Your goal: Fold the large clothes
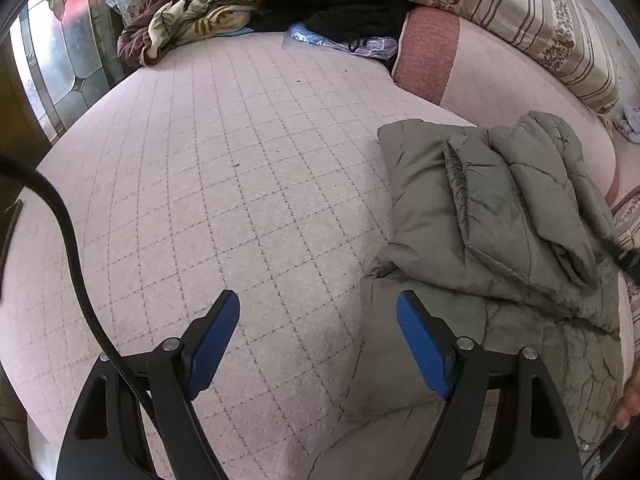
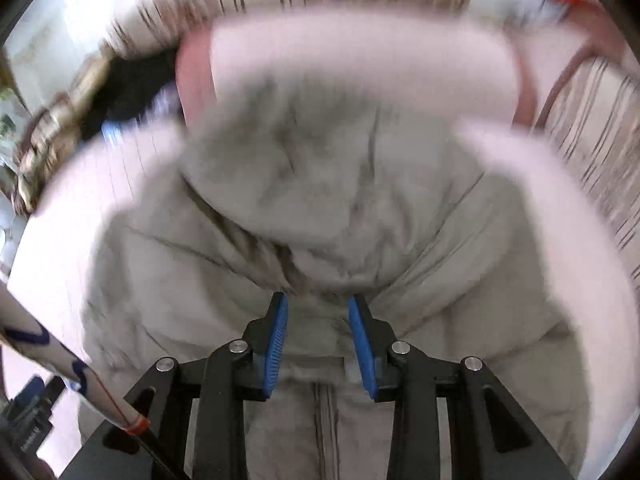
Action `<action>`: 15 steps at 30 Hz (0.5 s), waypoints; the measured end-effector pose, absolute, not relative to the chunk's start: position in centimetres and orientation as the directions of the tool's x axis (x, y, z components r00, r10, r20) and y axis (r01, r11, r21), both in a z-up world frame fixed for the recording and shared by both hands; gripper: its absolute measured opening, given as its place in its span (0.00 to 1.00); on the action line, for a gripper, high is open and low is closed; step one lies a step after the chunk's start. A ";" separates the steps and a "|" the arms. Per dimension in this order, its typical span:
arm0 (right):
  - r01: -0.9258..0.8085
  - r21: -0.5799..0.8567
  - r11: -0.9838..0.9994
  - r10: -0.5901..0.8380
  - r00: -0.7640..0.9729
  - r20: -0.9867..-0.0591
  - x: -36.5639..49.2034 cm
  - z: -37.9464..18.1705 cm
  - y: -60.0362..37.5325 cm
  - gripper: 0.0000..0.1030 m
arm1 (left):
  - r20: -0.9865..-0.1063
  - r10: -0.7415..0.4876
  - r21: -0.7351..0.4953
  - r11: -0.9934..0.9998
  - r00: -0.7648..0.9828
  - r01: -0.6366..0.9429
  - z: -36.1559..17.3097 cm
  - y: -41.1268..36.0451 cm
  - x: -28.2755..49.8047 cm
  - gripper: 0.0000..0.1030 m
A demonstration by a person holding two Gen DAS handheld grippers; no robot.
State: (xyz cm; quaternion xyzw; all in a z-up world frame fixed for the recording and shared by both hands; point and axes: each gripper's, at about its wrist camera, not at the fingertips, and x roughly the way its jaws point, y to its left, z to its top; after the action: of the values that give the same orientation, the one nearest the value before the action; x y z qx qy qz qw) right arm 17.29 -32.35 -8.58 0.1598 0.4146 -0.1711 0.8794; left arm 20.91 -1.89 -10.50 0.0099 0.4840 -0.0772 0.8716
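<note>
We've got the grey puffer jacket lying on the bed, partly folded over itself, toward the right side near the pink bolster and striped pillow. Left gripper hovers over bare quilted sheet just left of the jacket, fingers wide apart, holding nothing. Right gripper sits right above the jacket's collar/zip area; view is blurred, fingers partly open w/ fabric between them but not pinched. Crumpled blanket and dark clothes lie at the far end.
</note>
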 end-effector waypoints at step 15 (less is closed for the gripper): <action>0.307 0.212 0.928 0.037 0.491 -0.871 24.8 -12.9 -25.9 0.35 | -0.845 -0.127 -0.080 0.990 0.519 0.113 -10.3 -0.5 21.6 0.77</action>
State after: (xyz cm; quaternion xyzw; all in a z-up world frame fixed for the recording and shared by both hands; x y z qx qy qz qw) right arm 24.77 -25.94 -12.87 0.1726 0.4983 -0.0798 0.8459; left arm 21.60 -0.51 -10.28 -0.0074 0.4856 -0.0690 0.8714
